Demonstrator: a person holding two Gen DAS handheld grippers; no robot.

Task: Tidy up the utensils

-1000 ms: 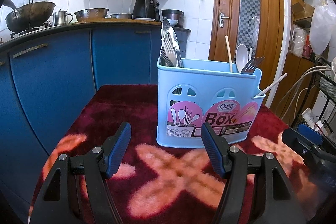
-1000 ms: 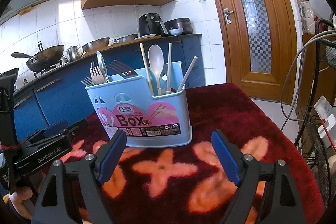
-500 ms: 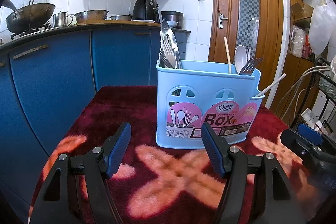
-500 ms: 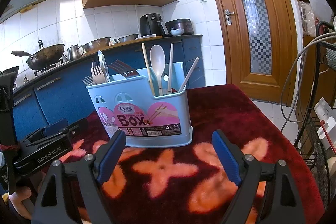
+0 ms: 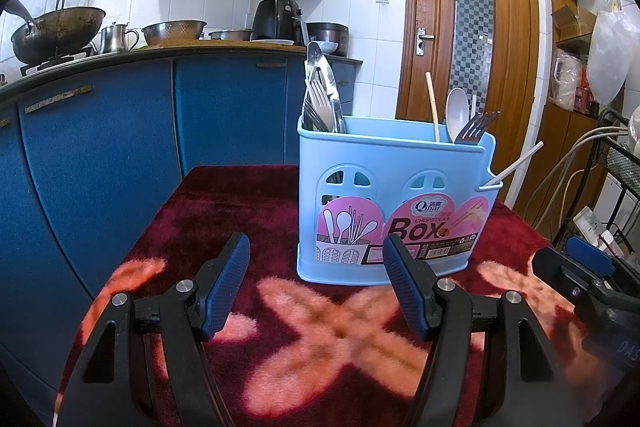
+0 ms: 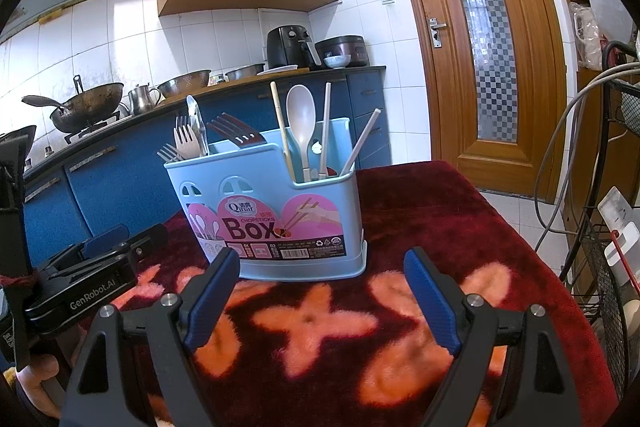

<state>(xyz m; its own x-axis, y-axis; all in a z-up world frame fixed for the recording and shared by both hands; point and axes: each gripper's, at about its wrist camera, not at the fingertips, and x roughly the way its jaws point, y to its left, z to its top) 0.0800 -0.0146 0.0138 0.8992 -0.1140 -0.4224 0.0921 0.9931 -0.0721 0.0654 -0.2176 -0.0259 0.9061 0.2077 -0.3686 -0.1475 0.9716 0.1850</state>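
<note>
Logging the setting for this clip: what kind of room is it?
A home kitchen, most likely: a wok on a gas burner, blue cabinets under a counter with an air fryer, and white wall tiles.

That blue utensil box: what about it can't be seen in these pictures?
- Lower parts of the forks, spoon and chopsticks: hidden in both views by the box walls.
- How the box is divided inside: hidden by its front wall.
- Small print on the label: too small to read.
- Box's back: faces away from both cameras.
</note>
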